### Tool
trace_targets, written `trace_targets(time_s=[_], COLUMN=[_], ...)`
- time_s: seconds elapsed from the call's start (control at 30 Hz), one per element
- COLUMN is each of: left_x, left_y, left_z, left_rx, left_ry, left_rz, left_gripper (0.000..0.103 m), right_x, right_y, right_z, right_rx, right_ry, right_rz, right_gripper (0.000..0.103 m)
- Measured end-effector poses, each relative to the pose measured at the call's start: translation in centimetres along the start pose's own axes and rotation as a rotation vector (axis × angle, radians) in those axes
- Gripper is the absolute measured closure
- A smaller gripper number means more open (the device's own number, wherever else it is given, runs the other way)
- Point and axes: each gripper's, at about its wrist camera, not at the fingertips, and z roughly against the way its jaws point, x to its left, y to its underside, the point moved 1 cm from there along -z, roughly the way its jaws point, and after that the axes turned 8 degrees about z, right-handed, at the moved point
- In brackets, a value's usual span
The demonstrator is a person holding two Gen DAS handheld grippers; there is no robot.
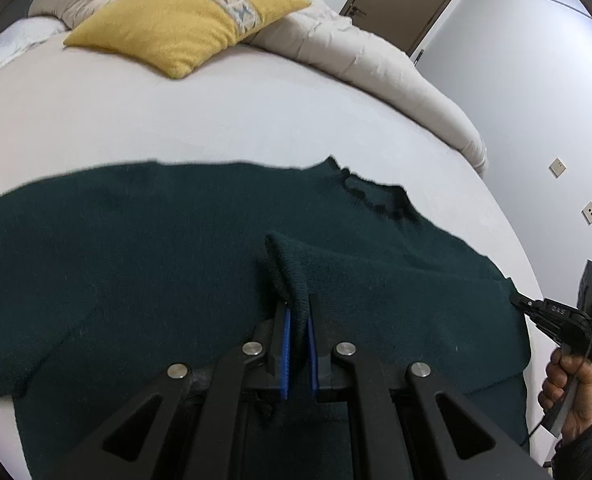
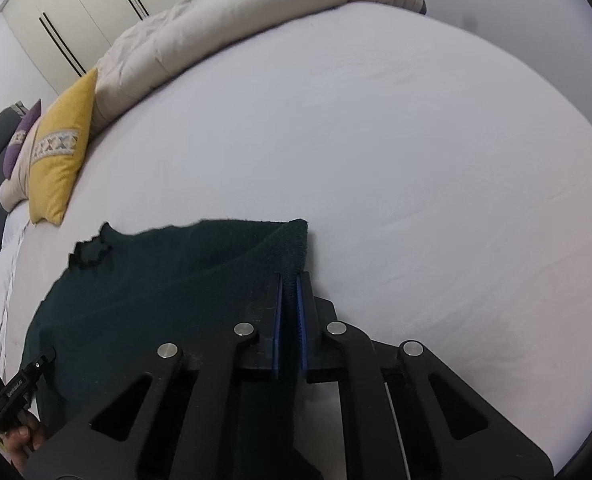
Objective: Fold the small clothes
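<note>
— Grippers?
— I log two: left gripper (image 1: pixel 298 316) low, clamped on a sweater (image 1: pixel 136 248) cuff; right gripper (image 2: pixel 290 292) clamped on its edge.
— Items?
— One dark green sweater flat on the bed (image 1: pixel 216 120); one yellow cushion (image 1: pixel 184 20).

The sweater (image 1: pixel 136 248) is a dark teal green, plain knit, with a black scalloped trim at its neckline. The bed (image 1: pixel 216 120) sheet is a plain pale grey-white. Toward the bed's far edge lies a mustard-yellow pillow (image 1: pixel 184 20) crossed by a pale band with a blue-grey diamond pattern, beside a beige duvet (image 1: pixel 375 60). Both tongs, left tongs (image 1: pixel 299 312) and right tongs (image 2: pixel 290 292), are black with blue pads.
</note>
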Motion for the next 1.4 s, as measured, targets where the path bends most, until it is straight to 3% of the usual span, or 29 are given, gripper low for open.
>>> trace_targets(time_s=[0.1, 0.23, 0.37, 0.47, 0.53, 0.6, 0.63, 0.73, 0.8, 0.83, 0.9, 0.93, 1.0, 1.1, 1.23, 1.33, 1.4], left_x=[0.5, 0.6, 0.3, 0.5, 1.0, 1.0, 1.0, 2.4, 4.8, 6.5, 10.9, 13.2, 19.9, 29.5, 37.7, 39.9, 39.7], left_y=[0.1, -0.3, -0.5, 0.4, 0.3, 0.1, -0.1, -0.4, -0.3, -0.2, 0.0, 0.0, 0.4, 1.6, 3.6, 3.8, 3.1], left_z=[-2.2, -1.6, -0.7, -1.9, -2.1, -1.9, -1.3, 2.1, 6.1, 8.0, 11.8, 13.5, 17.9, 23.6, 28.1, 27.4, 26.5], left_rx=[0.030, 0.015, -0.016, 0.015, 0.015, 0.028, 0.036, -0.008, -0.072, -0.099, -0.151, -0.172, -0.237, -0.318, -0.384, -0.350, -0.340], left_ry=[-0.023, -0.002, -0.006, -0.038, -0.020, -0.015, -0.006, 0.013, 0.024, 0.012, -0.033, -0.056, -0.134, -0.256, -0.355, -0.312, -0.320], left_rz=[-0.002, -0.010, -0.028, -0.036, -0.015, -0.018, -0.018, 0.024, 0.063, 0.082, 0.147, 0.188, 0.313, 0.523, 0.694, 0.734, 0.686], left_gripper=[0.095, 0.095, 0.095, 0.091, 0.091, 0.090, 0.088, 0.062, 0.044, 0.042, 0.041, 0.041, 0.041, 0.041, 0.041, 0.041, 0.041], right_x=[-1.0, -1.1, 0.4, 2.0, 3.0, 3.1, 2.9, 3.0, 4.4, 5.4, 6.9, 8.0, 10.1, 13.4, 17.3, 20.2, 21.9], right_y=[1.2, 1.3, 1.2, 2.5, 4.4, 5.4, 5.3, 4.4, 4.3, 4.5, 5.4, 6.1, 7.4, 9.0, 11.3, 13.2, 14.1], right_z=[-2.0, -1.6, 1.6, 2.9, 1.0, 0.3, 0.5, 2.5, 5.1, 6.7, 9.1, 10.5, 12.1, 12.4, 11.5, 10.7, 10.6], right_rx=[0.031, -0.006, -0.044, -0.058, 0.015, -0.022, -0.022, -0.028, -0.086, -0.124, -0.194, -0.252, -0.299, -0.234, -0.135, -0.093, -0.075], right_ry=[0.006, -0.015, 0.051, 0.045, 0.076, 0.088, 0.078, 0.086, 0.086, 0.077, 0.056, 0.032, -0.008, -0.098, -0.242, -0.294, -0.313], right_rz=[-0.018, -0.011, 0.012, 0.045, 0.103, 0.145, 0.132, 0.078, 0.112, 0.135, 0.151, 0.154, 0.190, 0.218, 0.201, 0.217, 0.234], right_gripper=[0.099, 0.097, 0.093, 0.093, 0.093, 0.093, 0.093, 0.088, 0.082, 0.075, 0.021, 0.013, 0.013, 0.016, 0.023, 0.028, 0.032])
